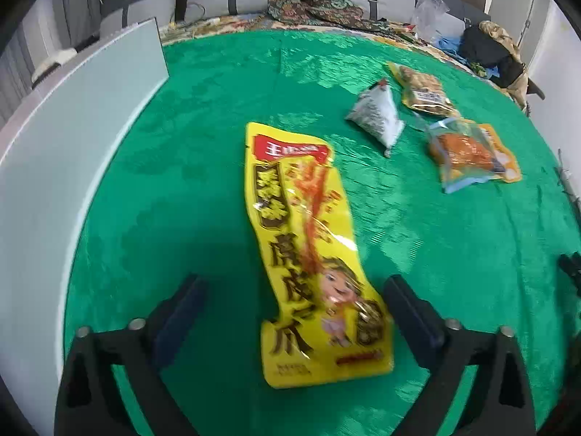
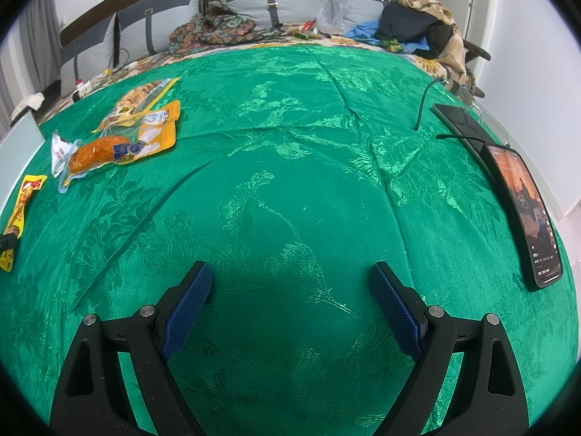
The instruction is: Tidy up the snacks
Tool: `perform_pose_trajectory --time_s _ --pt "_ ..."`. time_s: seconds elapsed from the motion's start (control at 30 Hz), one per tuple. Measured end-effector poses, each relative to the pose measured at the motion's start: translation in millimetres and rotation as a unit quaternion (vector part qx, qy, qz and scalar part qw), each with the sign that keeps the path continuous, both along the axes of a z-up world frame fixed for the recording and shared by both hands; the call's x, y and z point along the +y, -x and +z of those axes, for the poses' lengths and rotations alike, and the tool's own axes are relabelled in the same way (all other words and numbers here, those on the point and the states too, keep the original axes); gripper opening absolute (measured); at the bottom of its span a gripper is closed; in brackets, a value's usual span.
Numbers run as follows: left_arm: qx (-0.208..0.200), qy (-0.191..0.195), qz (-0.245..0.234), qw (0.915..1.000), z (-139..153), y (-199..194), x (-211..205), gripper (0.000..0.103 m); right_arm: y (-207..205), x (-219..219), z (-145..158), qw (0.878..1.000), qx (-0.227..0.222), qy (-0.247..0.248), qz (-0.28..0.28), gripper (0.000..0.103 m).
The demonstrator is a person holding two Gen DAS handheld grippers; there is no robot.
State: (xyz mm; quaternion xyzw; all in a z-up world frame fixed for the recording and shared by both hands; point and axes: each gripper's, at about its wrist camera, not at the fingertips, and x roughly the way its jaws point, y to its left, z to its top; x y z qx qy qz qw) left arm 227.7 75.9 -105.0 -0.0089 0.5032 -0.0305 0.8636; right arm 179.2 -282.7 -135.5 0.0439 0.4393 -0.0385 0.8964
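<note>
A long yellow snack packet point(image 1: 308, 247) lies flat on the green cloth point(image 1: 181, 181), its near end between the wide-apart fingers of my left gripper point(image 1: 294, 290), which is open and does not press on it. Beyond it to the right lie a grey-white pouch point(image 1: 377, 116), a brown nut packet point(image 1: 425, 91) and an orange chicken-leg packet point(image 1: 472, 152). In the right wrist view the orange packet point(image 2: 120, 145) and the yellow packet point(image 2: 21, 214) sit at the far left. My right gripper point(image 2: 290, 287) stands open over bare cloth.
A pale board point(image 1: 72, 138) stands along the cloth's left edge. Two phones point(image 2: 523, 210) and a cable lie at the right edge. Patterned fabric point(image 1: 312, 3), a plastic bag and clothes are heaped at the back by grey cushions.
</note>
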Motion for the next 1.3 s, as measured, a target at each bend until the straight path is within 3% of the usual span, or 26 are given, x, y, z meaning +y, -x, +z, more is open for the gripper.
perform_pose_trajectory --time_s 0.07,0.43,1.3 --pt "-0.014 -0.015 0.002 0.9998 -4.2 -4.5 4.5 0.103 0.1 -0.1 0.0 1.0 0.0 0.0 0.0 0.091" --pt "-0.049 -0.016 0.033 0.9981 -7.3 2.2 35.1 0.103 0.0 0.1 -0.1 1.0 0.0 0.0 0.0 0.091" --pt "-0.05 -0.019 0.034 0.998 -7.0 0.3 34.6 0.103 0.2 0.2 -0.1 1.0 0.0 -0.001 -0.001 0.092"
